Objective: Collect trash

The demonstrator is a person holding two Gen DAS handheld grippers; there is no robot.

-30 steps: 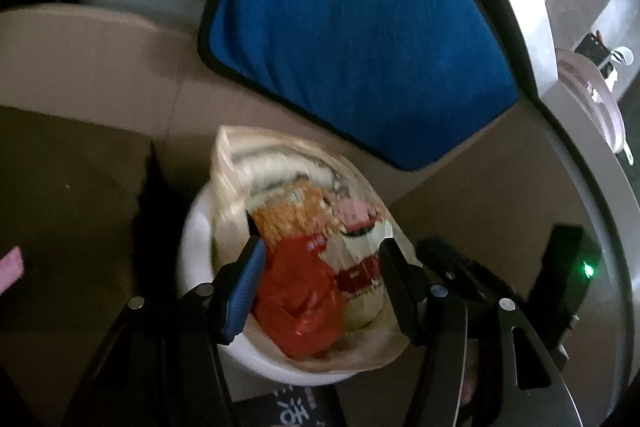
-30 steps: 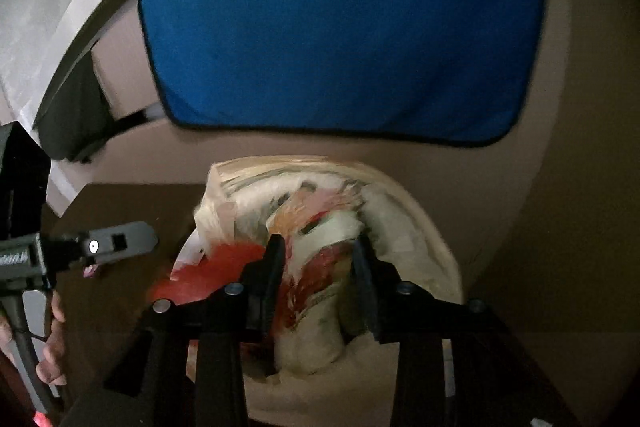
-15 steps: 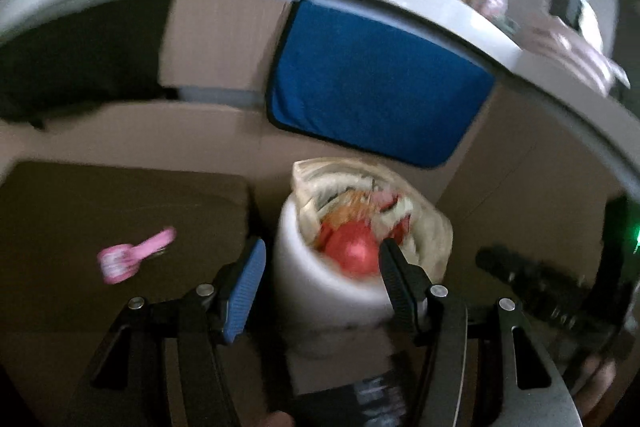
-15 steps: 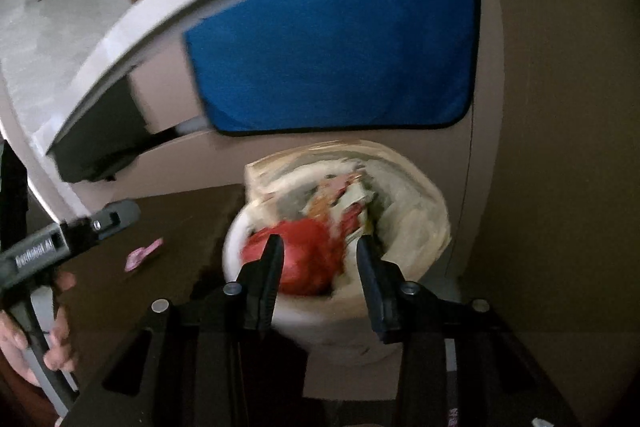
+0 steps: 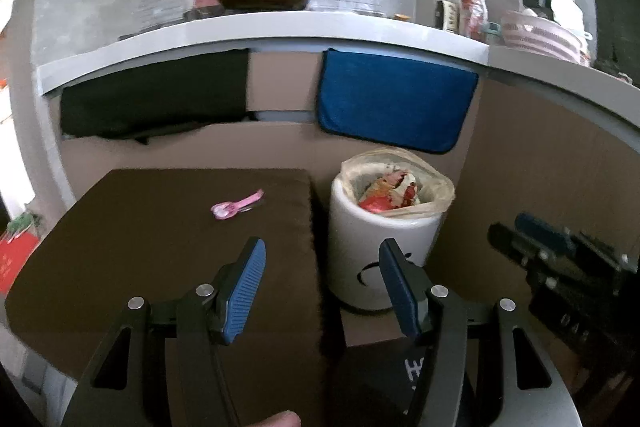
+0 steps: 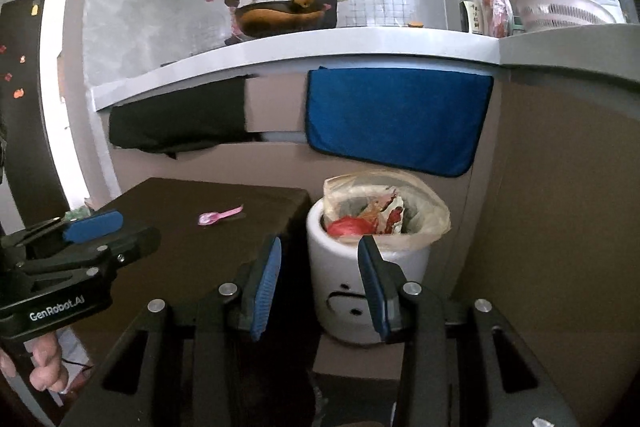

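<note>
You've pulled both hand-held grippers back from the white trash bin (image 5: 382,247), now lower centre. Your left hand-held gripper (image 5: 322,287) gapes empty; your right hand-held gripper (image 6: 320,283) has just widened, holding nothing. A pink spoon (image 5: 236,207) lies left of the bin on the brown mat (image 5: 120,247).

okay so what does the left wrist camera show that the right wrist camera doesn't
Only the left wrist view shows the right gripper from the side, at the right edge, and something red and green by the floor at the far left. Only the right wrist view shows the left gripper from the side, the hand holding it, and a dark door with small stickers. Both show the white bin with its bagged trash, the pink spoon on the dark mat, the blue towel under the counter, and open, empty jaws.
</note>
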